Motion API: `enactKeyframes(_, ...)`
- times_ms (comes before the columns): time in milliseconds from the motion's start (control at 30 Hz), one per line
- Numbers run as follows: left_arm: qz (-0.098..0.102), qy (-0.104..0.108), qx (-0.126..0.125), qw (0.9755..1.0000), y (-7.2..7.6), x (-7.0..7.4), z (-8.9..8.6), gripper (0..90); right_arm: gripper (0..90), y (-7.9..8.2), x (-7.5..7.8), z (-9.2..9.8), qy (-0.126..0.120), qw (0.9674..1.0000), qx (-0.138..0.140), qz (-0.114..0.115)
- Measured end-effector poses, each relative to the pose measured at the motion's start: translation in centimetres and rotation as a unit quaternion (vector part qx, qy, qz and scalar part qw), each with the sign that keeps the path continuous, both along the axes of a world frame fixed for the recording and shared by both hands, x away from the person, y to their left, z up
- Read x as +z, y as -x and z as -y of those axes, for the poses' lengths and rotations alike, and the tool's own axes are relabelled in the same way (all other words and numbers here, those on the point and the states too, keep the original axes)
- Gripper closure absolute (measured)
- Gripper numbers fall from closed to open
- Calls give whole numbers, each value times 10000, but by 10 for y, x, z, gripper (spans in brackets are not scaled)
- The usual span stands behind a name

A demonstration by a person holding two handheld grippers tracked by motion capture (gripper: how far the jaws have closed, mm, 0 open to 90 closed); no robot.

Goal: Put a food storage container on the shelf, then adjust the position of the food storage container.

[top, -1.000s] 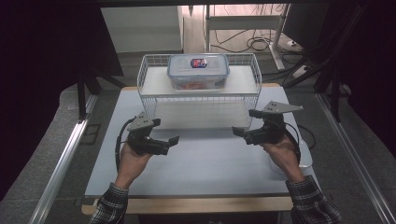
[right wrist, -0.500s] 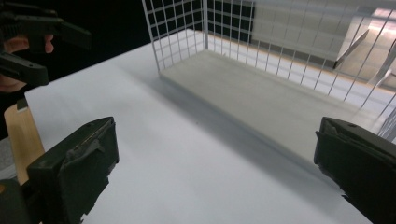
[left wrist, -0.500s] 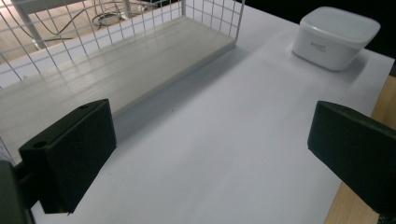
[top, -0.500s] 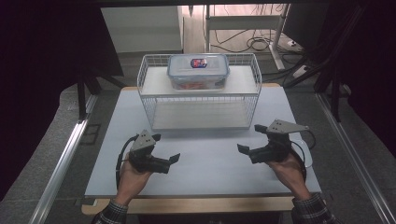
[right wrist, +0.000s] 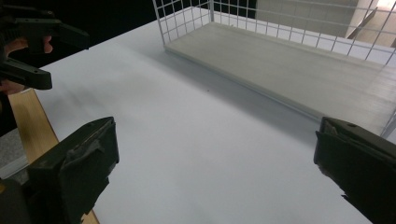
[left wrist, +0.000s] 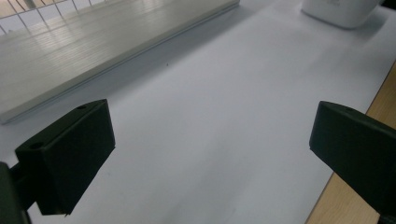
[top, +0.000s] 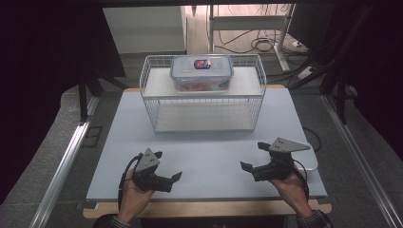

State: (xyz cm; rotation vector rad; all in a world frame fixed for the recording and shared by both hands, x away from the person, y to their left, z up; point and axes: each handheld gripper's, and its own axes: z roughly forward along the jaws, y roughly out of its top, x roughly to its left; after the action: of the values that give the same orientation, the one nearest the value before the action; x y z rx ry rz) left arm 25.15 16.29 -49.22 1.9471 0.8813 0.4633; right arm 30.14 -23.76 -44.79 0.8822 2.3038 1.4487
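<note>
A clear plastic container with a labelled lid stands on the top shelf of a white wire rack at the back middle of the table. My left gripper is held low near the table's front left, open and empty, pointing right. My right gripper is held at the front right, open and empty, pointing left. In the left gripper view the gripper has its jaws wide apart over bare white tabletop. The right gripper view shows that gripper the same way, with the rack's lower shelf ahead and the left gripper at the far left.
A white flat object lies by the right hand near the table's right edge, also visible as the white object. The wooden table edge runs along the front. Metal rails and cables lie on the floor around the table.
Both grippers have moved back from the rack toward the table's front edge. Both have stayed open and empty.
</note>
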Motion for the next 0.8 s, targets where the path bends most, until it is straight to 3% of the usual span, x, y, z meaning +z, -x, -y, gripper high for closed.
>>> enactKeyframes(167,-60,200,-100,9997,6,-8,-2,4,13,7,-12,0,91,10000,10,29)
enactKeyframes(367,-148,-58,-45,9999,10,-20,-5,5,20,11,-29,-3,329,9995,24,-27)
enactKeyframes(467,-142,32,3,9999,11,-20,-8,5,20,8,-36,-4,390,9991,42,-160)
enactKeyframes(533,-138,108,39,9998,10,-19,-10,6,20,8,-37,-5,457,9989,17,-140)
enactKeyframes(667,-178,68,20,9998,9,-21,-9,7,0,6,-35,-4,570,9981,-153,-174)
enactKeyframes(800,-170,21,-16,9999,9,-22,-8,8,0,4,-33,-1,462,9984,-176,-286)
